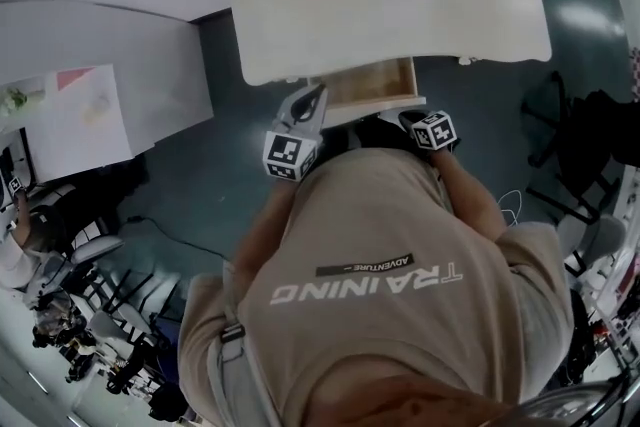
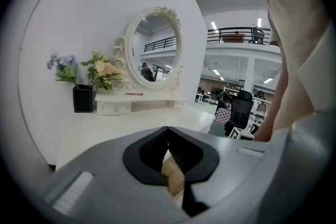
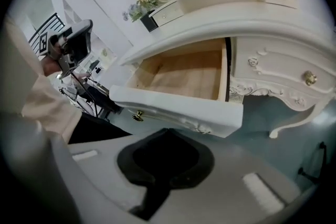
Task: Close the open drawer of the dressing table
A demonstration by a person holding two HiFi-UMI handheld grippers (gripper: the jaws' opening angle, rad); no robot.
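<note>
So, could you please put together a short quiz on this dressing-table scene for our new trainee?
1. True or false: the wood-lined white drawer of the cream dressing table is pushed fully shut.
2. Between the jaws of the right gripper sits: A) a brass knob B) nothing C) a flower stem
3. Fill in: in the left gripper view, the black square vase of flowers stands to the ___ of the oval white-framed mirror.
Key: 1 false; 2 B; 3 left.
</note>
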